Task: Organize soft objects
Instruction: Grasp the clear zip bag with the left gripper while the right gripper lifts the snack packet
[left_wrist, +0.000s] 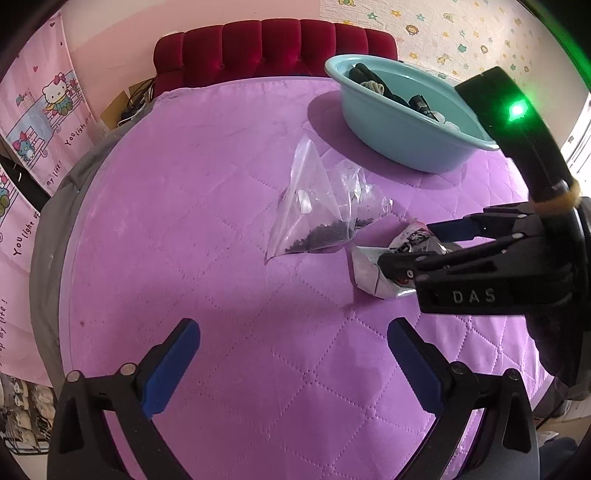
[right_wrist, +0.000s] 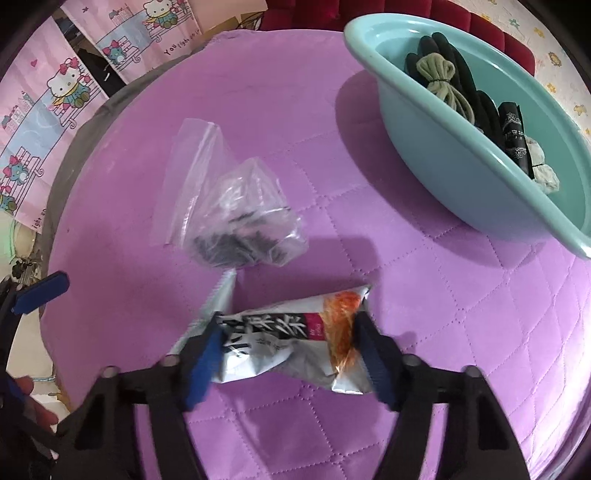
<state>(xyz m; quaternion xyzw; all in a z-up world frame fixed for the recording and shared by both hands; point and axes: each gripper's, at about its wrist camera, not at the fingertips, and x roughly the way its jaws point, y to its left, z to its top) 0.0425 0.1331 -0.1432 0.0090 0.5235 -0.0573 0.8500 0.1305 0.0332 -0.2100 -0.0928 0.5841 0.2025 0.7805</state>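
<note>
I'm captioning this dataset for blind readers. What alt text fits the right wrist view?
The right gripper pinches a crumpled silver snack packet on a purple quilted bed. Beyond lie a clear plastic bag holding dark bits and a teal basin of rolled socks.

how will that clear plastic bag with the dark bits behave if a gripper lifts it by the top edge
The clear plastic bag looks thin and crumpled, so it will probably go floppy and sag. Its dark contents sit loose in one corner and would likely slide to the lowest point. It seems light for its size, and the glossy film may slip between the pads.
</note>
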